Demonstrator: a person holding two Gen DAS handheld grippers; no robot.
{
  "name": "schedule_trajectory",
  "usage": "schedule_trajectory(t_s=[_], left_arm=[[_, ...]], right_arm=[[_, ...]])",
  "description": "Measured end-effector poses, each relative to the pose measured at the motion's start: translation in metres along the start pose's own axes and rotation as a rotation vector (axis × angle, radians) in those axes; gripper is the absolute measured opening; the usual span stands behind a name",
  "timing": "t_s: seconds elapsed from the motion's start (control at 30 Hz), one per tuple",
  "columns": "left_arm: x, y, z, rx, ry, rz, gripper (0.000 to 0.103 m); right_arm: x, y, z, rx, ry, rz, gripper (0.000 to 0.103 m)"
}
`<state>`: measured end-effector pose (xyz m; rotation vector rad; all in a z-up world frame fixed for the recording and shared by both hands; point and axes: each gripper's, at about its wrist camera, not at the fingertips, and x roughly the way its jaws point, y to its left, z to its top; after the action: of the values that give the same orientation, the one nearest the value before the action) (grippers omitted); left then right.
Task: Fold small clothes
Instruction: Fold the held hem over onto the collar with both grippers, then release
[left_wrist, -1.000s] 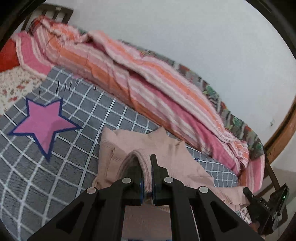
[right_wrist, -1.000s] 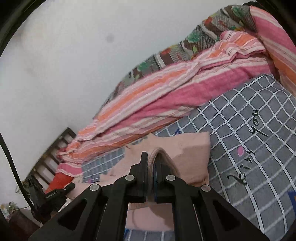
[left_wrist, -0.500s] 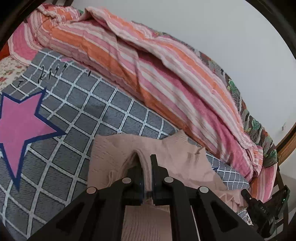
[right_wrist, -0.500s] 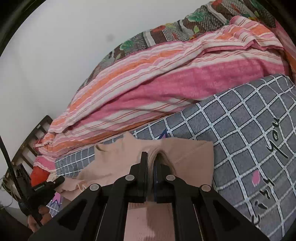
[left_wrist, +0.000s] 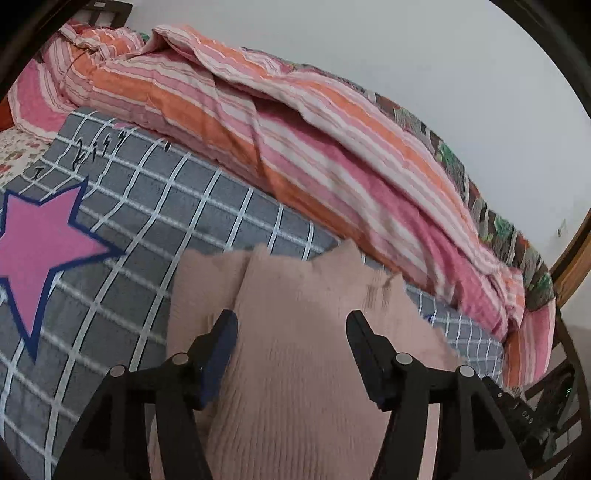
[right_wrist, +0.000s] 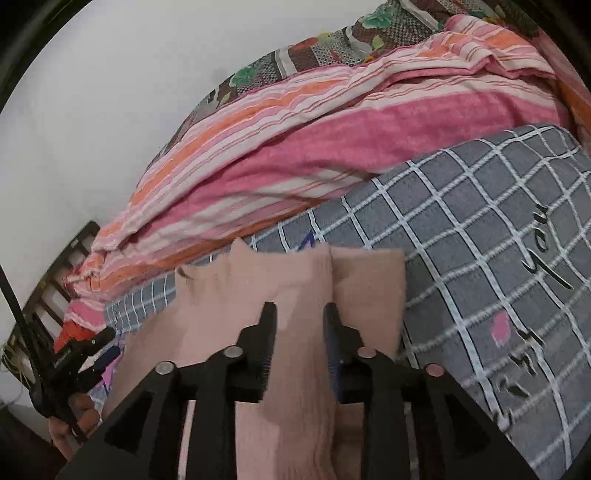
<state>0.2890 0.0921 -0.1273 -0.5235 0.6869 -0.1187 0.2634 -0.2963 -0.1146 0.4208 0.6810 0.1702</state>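
Note:
A small light-pink knit garment (left_wrist: 306, 306) lies folded over on the grey checked bedsheet (left_wrist: 184, 206). My left gripper (left_wrist: 291, 325) is open wide, its fingers either side of the folded cloth and holding nothing. In the right wrist view the same pink garment (right_wrist: 280, 280) lies on the sheet (right_wrist: 461, 206). My right gripper (right_wrist: 297, 314) is open, less wide, just above the cloth and holding nothing. The left gripper also shows at the left edge of the right wrist view (right_wrist: 74, 354).
A rumpled pink and orange striped blanket (left_wrist: 295, 129) runs along the far side of the bed against a white wall. A pink star (left_wrist: 40, 236) is printed on the sheet at the left. A wooden bed frame (left_wrist: 576, 251) shows at the right edge.
Both grippers were shut on the pink garment and carried its fold forward across the bed. Now both have opened and let the cloth go; it lies flat on the sheet.

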Motion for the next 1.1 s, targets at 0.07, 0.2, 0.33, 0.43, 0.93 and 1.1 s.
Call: schedule_trajectory(t_s=[0.07, 0.2, 0.33, 0.43, 0.93, 1.1], left_arm=[[-0.005, 0.001, -0.009, 0.015, 0.003, 0.018, 0.059], [-0.018, 0.005, -0.022, 0.025, 0.016, 0.030, 0.059], [-0.048, 0.008, -0.043, 0.086, -0.003, 0.056, 0.062], [-0.067, 0.018, -0.058, 0.092, 0.001, 0.060, 0.063], [-0.059, 0.039, -0.086, -0.048, 0.124, -0.101, 0.066], [-0.041, 0.034, -0.076, -0.072, 0.119, -0.105, 0.065]], right_arm=[[-0.009, 0.000, -0.008, -0.019, 0.006, -0.009, 0.029], [-0.034, -0.002, -0.033, -0.057, -0.002, -0.031, 0.044], [-0.056, 0.000, -0.053, -0.107, 0.009, -0.043, 0.049], [-0.063, 0.002, -0.062, -0.126, 0.038, -0.036, 0.051], [-0.039, -0.007, -0.085, -0.028, 0.200, -0.021, 0.058], [-0.029, -0.006, -0.081, 0.006, 0.178, 0.003, 0.065]])
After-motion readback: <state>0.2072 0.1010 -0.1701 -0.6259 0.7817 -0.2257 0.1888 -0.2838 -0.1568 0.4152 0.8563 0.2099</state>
